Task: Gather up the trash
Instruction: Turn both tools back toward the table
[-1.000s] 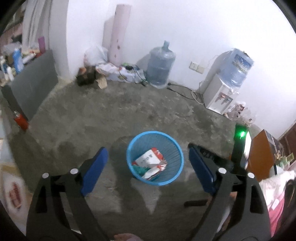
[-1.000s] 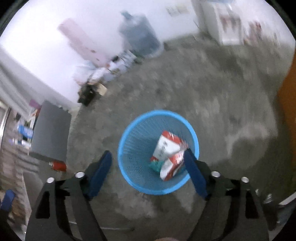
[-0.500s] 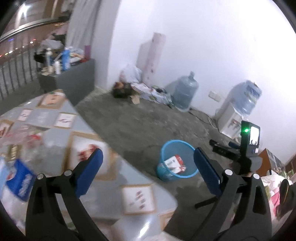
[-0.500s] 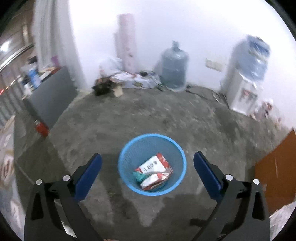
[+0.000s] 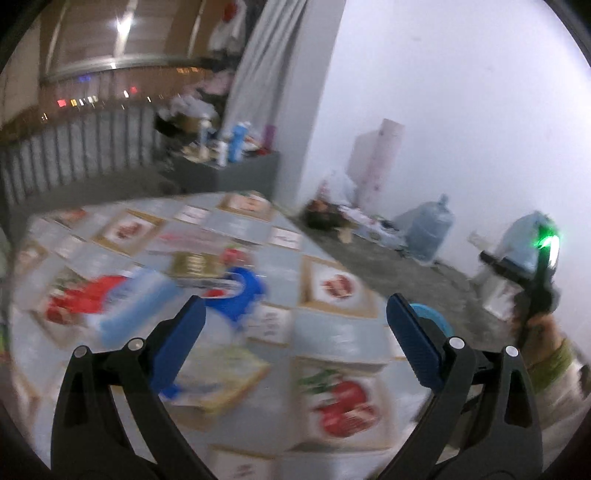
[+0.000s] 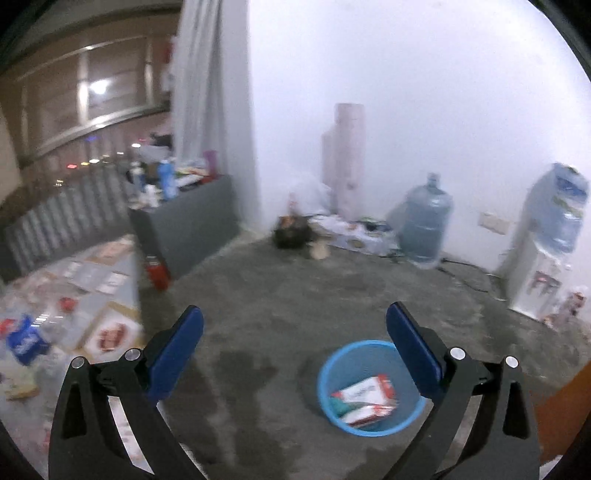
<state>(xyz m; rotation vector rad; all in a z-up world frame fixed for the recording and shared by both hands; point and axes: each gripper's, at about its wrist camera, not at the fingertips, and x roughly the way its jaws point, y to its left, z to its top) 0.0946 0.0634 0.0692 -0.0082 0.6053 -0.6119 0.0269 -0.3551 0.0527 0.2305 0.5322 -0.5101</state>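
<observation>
Right wrist view, hand-held gripper (image 6: 294,326) open, blue basket (image 6: 370,387)

Dim, bluish indoor light; bright lamp glare (image 5: 123,24) upper left. White wall (image 6: 424,74) washed out. Motion blur heaviest lower left of left-wrist view. Fisheye bending, dark corners.

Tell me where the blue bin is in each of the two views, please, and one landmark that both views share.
Left wrist view: only the rim of the bin shows, lower right, just beyond the table edge and partly behind a finger of the hand-held gripper.
Right wrist view: the whole bin stands on the floor, lower right of centre, with packets inside.
Shared landmark: the water jug by the white wall.
</observation>
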